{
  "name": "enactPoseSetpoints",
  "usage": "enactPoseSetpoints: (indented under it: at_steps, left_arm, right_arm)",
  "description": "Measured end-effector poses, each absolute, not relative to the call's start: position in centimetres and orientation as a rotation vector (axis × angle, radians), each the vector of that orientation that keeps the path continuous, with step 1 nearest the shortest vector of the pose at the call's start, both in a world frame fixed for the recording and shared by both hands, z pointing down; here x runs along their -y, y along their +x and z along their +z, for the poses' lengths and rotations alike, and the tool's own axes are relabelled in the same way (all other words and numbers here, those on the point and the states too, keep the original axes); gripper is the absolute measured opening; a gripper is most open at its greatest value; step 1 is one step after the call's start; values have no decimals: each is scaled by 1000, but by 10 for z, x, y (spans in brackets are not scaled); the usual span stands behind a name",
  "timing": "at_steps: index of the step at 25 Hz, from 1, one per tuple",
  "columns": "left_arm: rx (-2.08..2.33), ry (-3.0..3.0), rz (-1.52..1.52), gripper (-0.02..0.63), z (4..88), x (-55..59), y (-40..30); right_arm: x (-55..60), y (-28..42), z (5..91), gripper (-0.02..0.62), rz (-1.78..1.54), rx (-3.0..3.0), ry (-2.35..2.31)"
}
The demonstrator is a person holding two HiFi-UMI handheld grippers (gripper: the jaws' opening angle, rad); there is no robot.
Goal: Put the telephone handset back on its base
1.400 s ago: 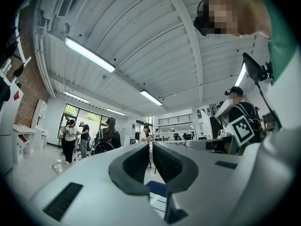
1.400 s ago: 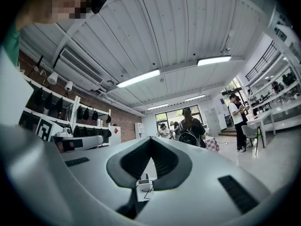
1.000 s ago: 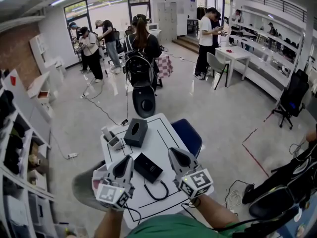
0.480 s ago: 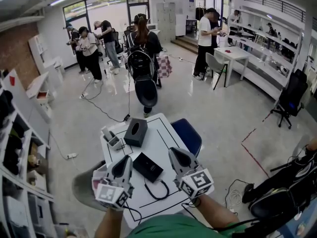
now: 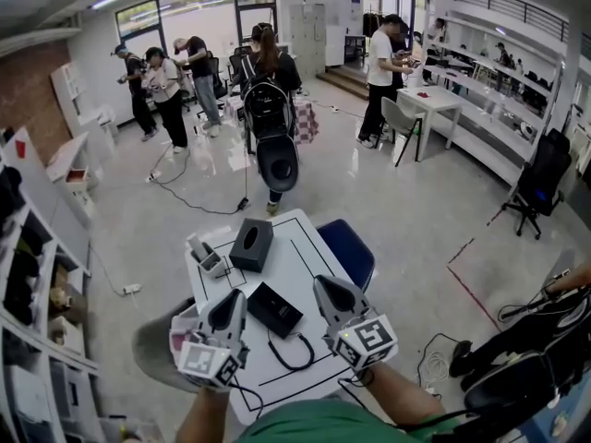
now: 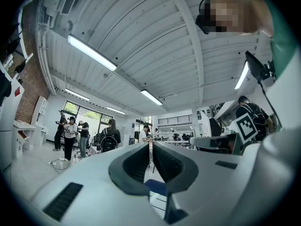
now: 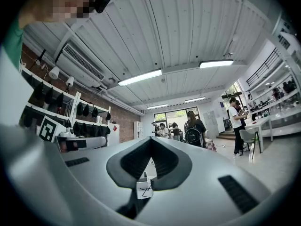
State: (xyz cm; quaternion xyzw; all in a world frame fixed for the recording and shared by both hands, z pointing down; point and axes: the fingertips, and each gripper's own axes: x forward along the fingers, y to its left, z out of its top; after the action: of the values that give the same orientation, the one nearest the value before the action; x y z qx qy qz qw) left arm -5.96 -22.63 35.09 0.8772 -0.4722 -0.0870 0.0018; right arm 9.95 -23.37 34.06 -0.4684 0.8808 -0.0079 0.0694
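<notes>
The black telephone (image 5: 275,309) lies flat near the middle of the small white table (image 5: 305,247), and its black cord (image 5: 292,355) loops toward me. I cannot make out the handset apart from the base. My left gripper (image 5: 231,301) hovers just left of the phone, and my right gripper (image 5: 325,288) hovers just right of it. Both point away from me and tilt upward. In the left gripper view the left gripper (image 6: 150,147) has its pads together with nothing between them. The right gripper (image 7: 150,142) is likewise shut and empty in its own view.
A black box (image 5: 251,245) and a small grey holder (image 5: 209,258) stand at the table's far left. A blue chair seat (image 5: 346,252) is at the table's right side and a grey round seat (image 5: 155,347) at its left. Several people stand beyond, and shelves line the left wall.
The person with the backpack beyond the table has walked farther away. Both grippers and the phone have stayed where they were.
</notes>
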Motion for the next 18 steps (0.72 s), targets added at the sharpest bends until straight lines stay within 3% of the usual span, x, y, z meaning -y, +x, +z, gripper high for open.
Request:
enactPoseSetpoints:
  at_steps: [18]
  left_arm:
    - [1463, 2756, -264, 37, 353, 232, -54]
  right_arm:
    - [237, 103, 341, 23, -30, -2644, -1421]
